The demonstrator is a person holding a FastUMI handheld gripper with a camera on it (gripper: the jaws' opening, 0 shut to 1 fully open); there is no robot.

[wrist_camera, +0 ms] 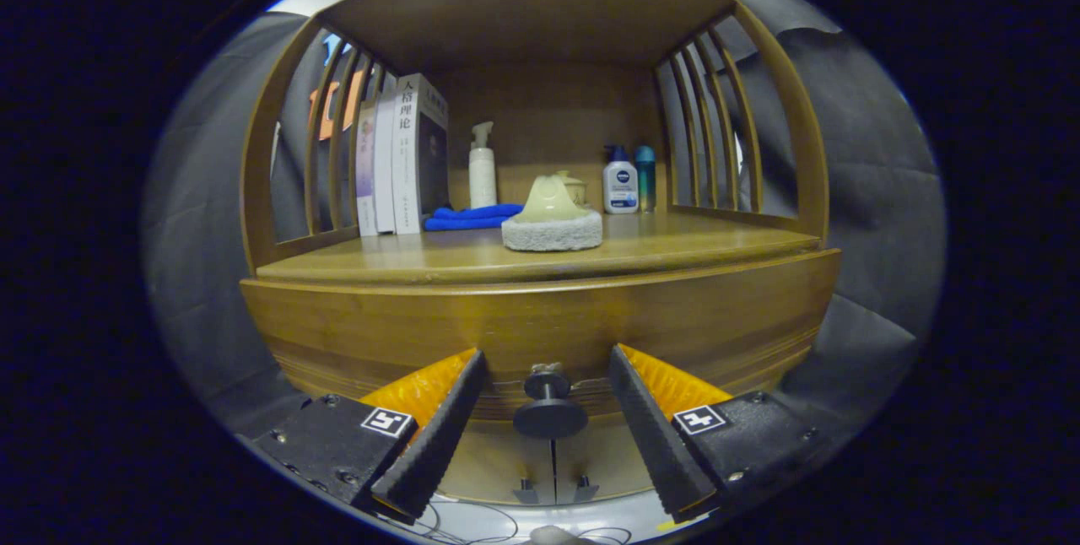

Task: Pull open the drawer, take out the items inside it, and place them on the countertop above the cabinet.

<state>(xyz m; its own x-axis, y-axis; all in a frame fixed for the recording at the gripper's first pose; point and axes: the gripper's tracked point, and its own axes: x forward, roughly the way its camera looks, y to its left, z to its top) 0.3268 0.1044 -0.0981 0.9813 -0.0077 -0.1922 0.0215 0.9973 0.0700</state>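
The gripper point(548, 423) sits low in front of a wooden cabinet, its 2 fingers point(439, 435) spread apart with a dark round drawer knob point(549, 410) between them; neither finger touches the knob. The knob stands out from the drawer front point(540, 326), a wide wooden panel that lies flush with the cabinet, so the drawer is closed and whatever it holds is hidden. Below the knob, 2 lower doors meet at a thin vertical seam point(553, 469). Just above the drawer front runs the countertop point(700, 245), a flat wooden shelf under a wooden roof, with slatted sides. Near its front edge rests a pale scrubbing pad with a beige handle point(553, 220). To the left of it lies a folded blue cloth point(471, 217), and further left 3 books point(401, 161) stand upright against the slats. Toward the back stand a white pump bottle point(482, 167), a small beige jar point(574, 185), a white bottle with a blue cap point(620, 182) and a slim teal bottle point(645, 178).
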